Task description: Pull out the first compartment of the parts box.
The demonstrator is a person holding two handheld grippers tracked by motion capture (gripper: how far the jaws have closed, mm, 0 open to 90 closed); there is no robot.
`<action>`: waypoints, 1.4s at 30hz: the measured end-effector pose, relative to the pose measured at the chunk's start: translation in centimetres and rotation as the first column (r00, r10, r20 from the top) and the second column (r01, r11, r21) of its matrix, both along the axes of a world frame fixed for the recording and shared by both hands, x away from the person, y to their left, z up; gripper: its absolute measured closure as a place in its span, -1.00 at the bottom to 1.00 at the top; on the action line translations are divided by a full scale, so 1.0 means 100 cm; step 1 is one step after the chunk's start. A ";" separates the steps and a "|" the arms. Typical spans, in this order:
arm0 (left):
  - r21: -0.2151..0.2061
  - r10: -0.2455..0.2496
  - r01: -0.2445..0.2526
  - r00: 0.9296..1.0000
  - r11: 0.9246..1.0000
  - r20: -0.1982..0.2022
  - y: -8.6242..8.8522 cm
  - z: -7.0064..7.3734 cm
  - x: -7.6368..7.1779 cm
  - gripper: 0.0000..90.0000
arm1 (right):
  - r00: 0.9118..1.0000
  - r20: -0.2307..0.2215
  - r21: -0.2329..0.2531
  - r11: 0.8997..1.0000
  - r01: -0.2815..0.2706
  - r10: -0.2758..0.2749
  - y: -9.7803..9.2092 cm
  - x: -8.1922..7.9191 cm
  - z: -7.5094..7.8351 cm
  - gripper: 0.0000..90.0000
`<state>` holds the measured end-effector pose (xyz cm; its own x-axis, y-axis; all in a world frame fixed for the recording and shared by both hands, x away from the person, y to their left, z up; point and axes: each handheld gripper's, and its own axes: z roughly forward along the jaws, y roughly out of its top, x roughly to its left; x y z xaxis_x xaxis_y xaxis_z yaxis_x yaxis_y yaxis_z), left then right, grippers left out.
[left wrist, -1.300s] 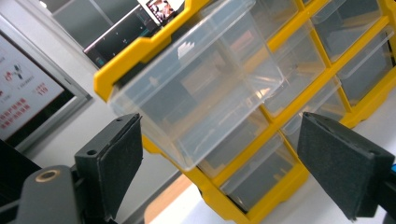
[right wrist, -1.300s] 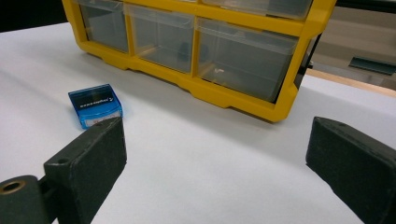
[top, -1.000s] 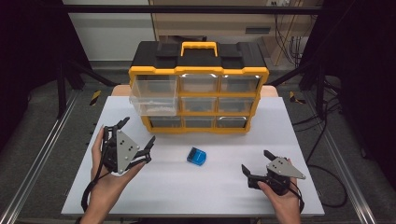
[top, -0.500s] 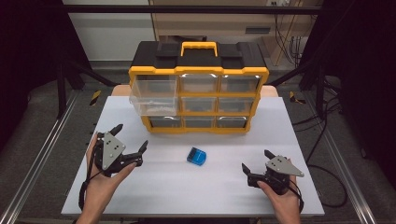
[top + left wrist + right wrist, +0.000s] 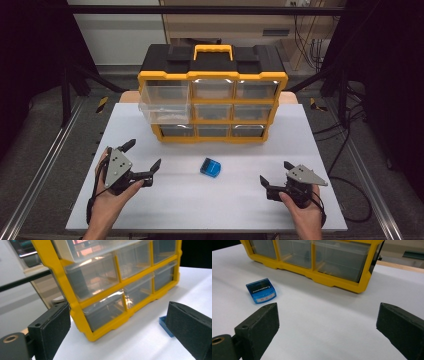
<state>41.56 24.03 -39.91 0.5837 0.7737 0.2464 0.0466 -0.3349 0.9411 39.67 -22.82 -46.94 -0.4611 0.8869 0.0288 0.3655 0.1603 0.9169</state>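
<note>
Blue against white, the small case (image 5: 211,167) lies alone mid-table (image 5: 200,210), open surface all round it. We hold our left gripper (image 5: 144,160) at its nine o'clock and right gripper (image 5: 274,174) at four o'clock, both spread wide and empty; the yellow drawer cabinet (image 5: 212,107) stands at twelve.

A white bench (image 5: 165,210) is seen carrying two things. A yellow and black drawer cabinet (image 5: 212,92) is set at the far edge, about midway between the far corners, with its upper left drawer (image 5: 165,105) pulled out. A small blue box (image 5: 211,167) is laid flat near the middle, well apart from the cabinet.
</note>
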 end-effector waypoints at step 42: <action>-0.156 -0.041 0.030 0.997 0.987 -0.071 0.049 -0.055 -0.012 -0.93 | 0.956 -0.223 -0.070 0.975 -0.209 0.189 0.061 0.035 0.020 -0.84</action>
<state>40.32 28.89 -45.40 0.6236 0.7776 0.0803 0.1089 -0.1881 0.9761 43.18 -16.75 -44.91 -0.6204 0.7812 0.0689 0.5033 0.3292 0.7990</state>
